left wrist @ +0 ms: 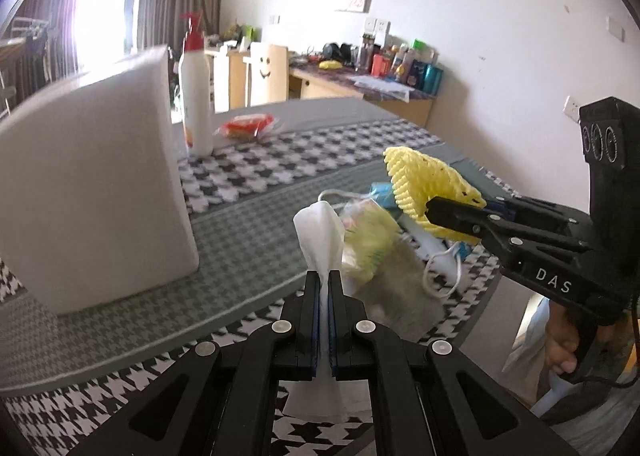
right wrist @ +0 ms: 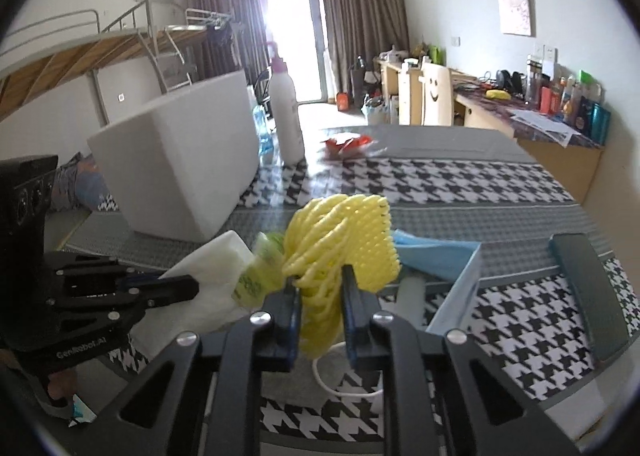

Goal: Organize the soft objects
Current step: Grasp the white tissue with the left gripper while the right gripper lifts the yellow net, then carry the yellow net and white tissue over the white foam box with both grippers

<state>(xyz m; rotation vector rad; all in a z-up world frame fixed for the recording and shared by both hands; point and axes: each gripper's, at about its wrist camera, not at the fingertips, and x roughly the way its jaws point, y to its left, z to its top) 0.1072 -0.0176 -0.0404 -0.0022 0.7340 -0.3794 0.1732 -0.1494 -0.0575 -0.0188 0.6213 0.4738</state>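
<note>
The left tongs (left wrist: 324, 288) are pinched tight on a white tissue (left wrist: 320, 232), which stands up between the two fingers above the worktop (left wrist: 256, 215) with its checked cloth. The right tongs (right wrist: 318, 288) are closed on a yellow foam net (right wrist: 340, 232), lifted just beside the tissue. Below them lie a pale green packet (left wrist: 368, 240) and a blue face mask (right wrist: 436, 256). A white box (left wrist: 88, 191) stands to the left, with a white spray bottle (left wrist: 195, 95) and a red packet (left wrist: 248, 125) behind it.
</note>
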